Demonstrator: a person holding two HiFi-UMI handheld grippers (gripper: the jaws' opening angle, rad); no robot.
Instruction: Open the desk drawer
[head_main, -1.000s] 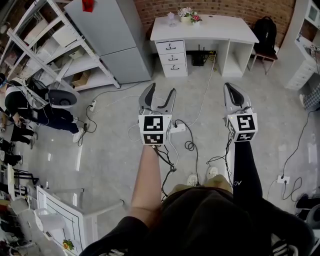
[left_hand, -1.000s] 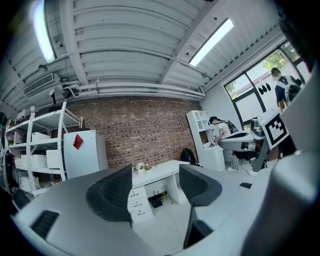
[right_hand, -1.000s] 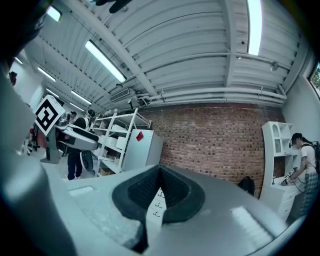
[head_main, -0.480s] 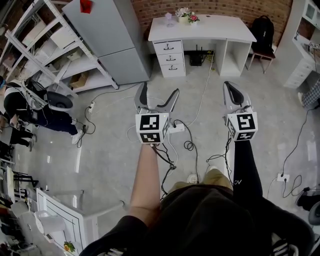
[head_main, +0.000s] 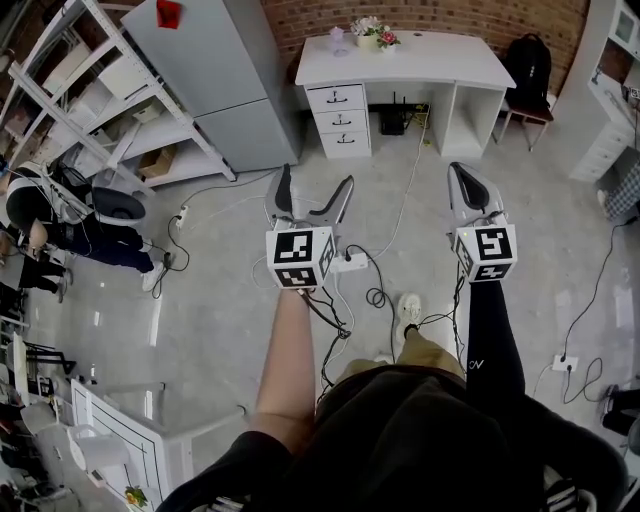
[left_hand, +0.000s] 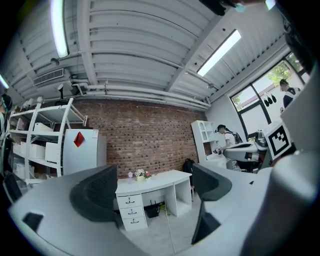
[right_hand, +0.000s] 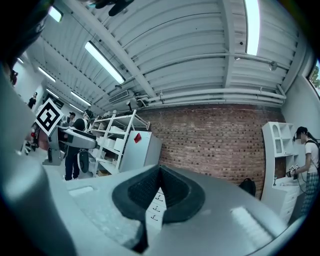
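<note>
Well short of desk (head_main: 440, 62), left tongs (head_main: 314, 180) just opened wide, empty; right tongs (head_main: 462, 172) pressed together; drawer (head_main: 337, 98) not yet reached.

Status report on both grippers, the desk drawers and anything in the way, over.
Left gripper open, jaws just been opening, nothing between. Right gripper shut, empty. Desk drawers closed, far ahead. Cables on floor between.

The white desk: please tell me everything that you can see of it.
The desk is white, perhaps painted wood, and stands against the brick wall. At its left end, three stacked drawers with dark handles are all shut; the rest is open knee space. Flowers stand on its top, toward the left.
</note>
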